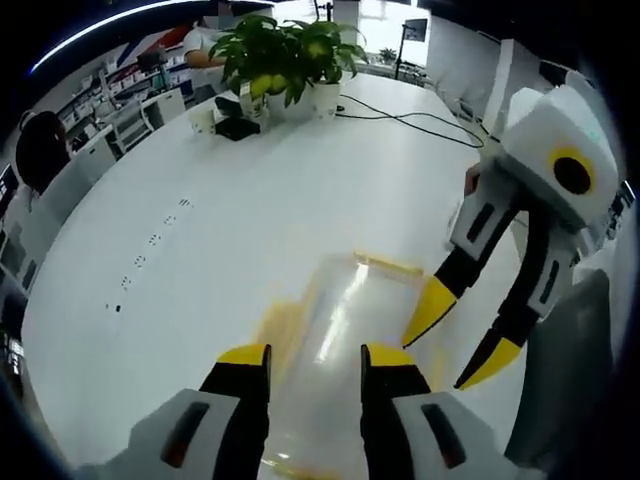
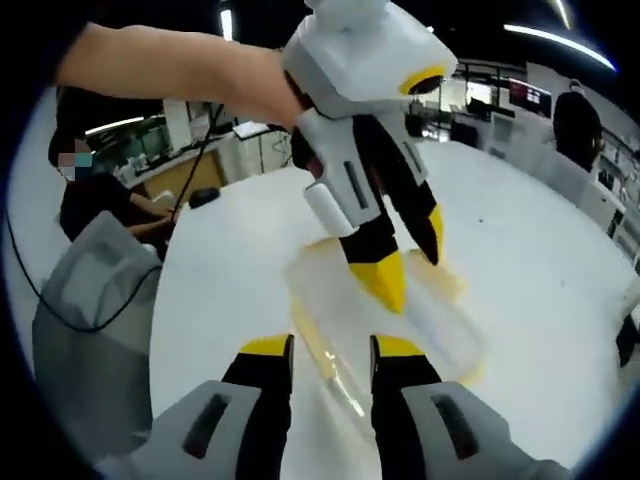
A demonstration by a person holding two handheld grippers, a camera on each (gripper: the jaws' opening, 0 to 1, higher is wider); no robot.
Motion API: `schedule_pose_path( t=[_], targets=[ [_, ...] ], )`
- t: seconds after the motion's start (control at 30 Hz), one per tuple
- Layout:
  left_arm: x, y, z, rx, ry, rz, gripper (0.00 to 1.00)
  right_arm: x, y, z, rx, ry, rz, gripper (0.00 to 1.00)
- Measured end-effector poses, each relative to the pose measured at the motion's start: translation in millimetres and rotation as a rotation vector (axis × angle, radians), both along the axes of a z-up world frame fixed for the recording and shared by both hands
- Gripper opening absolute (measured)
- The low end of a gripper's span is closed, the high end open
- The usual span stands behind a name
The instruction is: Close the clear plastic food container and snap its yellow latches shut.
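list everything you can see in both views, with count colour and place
food container: 1, clear with yellow latches, on the table between the grippers
table: 1, white, large, under everything
potted plant: 1, green in a white pot, far end of the table
cable: 1, black, trailing across the far table
chair: 1, grey, beside the table
seated person: 1, dark top, at a background desk
left hand-held gripper: 1, white, black and yellow, jaws apart over the container
right hand-held gripper: 1, same colours, jaws apart at the container
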State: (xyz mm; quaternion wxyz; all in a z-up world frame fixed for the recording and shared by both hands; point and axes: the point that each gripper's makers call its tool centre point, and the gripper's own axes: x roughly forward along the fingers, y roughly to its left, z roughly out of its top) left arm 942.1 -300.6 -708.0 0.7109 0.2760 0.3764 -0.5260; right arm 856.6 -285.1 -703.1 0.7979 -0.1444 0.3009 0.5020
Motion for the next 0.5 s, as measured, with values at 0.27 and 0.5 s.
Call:
schedule_pose_path(
  t=[0.27, 0.5],
  targets=[
    [1.1, -1.3, -2.3, 0.017, 0.057, -0.062, 0.27, 1.9, 1.7, -4.6, -0.073, -0.125, 0.016, 0.23],
    [0.8, -3.8, -3.4, 0.046, 0.108, -0.097, 0.28, 3.8, 2.5, -10.3, -0.186, -0.269, 0.078, 0.25]
  ],
)
